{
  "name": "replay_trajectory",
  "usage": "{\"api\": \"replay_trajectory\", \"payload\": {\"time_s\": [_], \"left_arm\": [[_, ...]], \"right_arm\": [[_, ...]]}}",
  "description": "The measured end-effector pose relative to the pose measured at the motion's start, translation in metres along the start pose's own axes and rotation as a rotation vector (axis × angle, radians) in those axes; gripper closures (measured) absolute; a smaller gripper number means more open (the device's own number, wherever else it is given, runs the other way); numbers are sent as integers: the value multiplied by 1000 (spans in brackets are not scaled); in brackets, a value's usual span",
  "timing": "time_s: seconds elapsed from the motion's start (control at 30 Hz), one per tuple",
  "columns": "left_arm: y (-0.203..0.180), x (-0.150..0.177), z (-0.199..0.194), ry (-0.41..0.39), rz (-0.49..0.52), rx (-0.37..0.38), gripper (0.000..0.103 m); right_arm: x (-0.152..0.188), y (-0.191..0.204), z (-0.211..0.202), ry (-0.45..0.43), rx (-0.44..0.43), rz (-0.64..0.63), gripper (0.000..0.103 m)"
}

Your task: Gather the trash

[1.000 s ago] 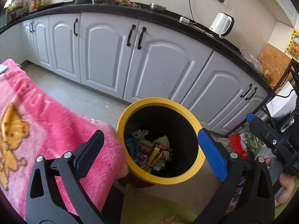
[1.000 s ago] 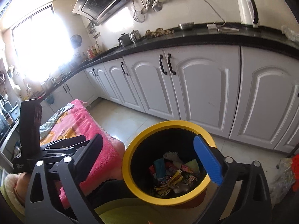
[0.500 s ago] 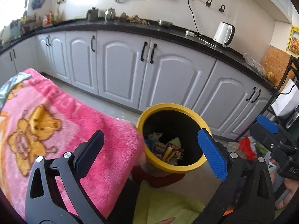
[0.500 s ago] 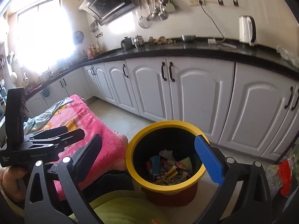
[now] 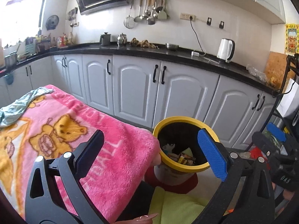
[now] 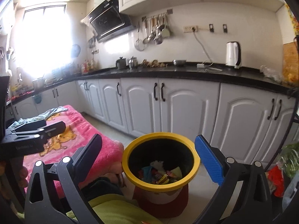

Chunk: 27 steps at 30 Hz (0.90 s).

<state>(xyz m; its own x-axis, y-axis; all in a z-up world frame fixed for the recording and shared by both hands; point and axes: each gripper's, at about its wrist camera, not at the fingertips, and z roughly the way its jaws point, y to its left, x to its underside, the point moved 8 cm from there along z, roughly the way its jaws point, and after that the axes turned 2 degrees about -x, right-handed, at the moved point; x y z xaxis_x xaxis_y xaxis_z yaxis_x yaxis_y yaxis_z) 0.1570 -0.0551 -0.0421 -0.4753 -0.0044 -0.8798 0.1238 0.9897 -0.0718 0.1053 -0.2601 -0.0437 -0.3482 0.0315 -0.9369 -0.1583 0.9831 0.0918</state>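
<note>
The yellow-rimmed bin (image 5: pixel 184 143) stands on the floor in front of the white cabinets (image 5: pixel 138 91), its base on a red mat (image 6: pixel 160 205); wrappers (image 6: pixel 160 175) lie heaped at its bottom; the pink blanket (image 5: pixel 61 130) touches the bin's rim on the side away from the kettle (image 5: pixel 225 50). The left tool (image 5: pixel 149 153) hangs above the bin with its fingers spread wide and nothing between them, one over the blanket, one over the rim; the right tool (image 6: pixel 149 158) hangs above the bin likewise, spread wide and empty; the black desk (image 6: pixel 186 73) runs behind the bin atop the cabinets.
</note>
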Motion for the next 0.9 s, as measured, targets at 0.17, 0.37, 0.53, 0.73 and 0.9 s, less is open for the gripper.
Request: {"api": "replay_trajectory", "payload": {"time_s": [0.17, 0.37, 0.53, 0.73, 0.9], "left_arm": [[4, 9, -25, -94, 0, -36, 11], [-3, 17, -40, -142, 9, -11, 11], [-10, 17, -49, -182, 33, -12, 11], [-13, 17, -55, -230, 42, -3, 11], [-13, 18, -54, -227, 31, -3, 11]], "right_arm": [[-3, 10, -20, -83, 3, -37, 6], [2, 15, -30, -103, -10, -44, 6], [8, 18, -30, -92, -3, -49, 6], [11, 18, -32, -107, 6, -45, 6], [12, 21, -33, -108, 4, -49, 6]]}}
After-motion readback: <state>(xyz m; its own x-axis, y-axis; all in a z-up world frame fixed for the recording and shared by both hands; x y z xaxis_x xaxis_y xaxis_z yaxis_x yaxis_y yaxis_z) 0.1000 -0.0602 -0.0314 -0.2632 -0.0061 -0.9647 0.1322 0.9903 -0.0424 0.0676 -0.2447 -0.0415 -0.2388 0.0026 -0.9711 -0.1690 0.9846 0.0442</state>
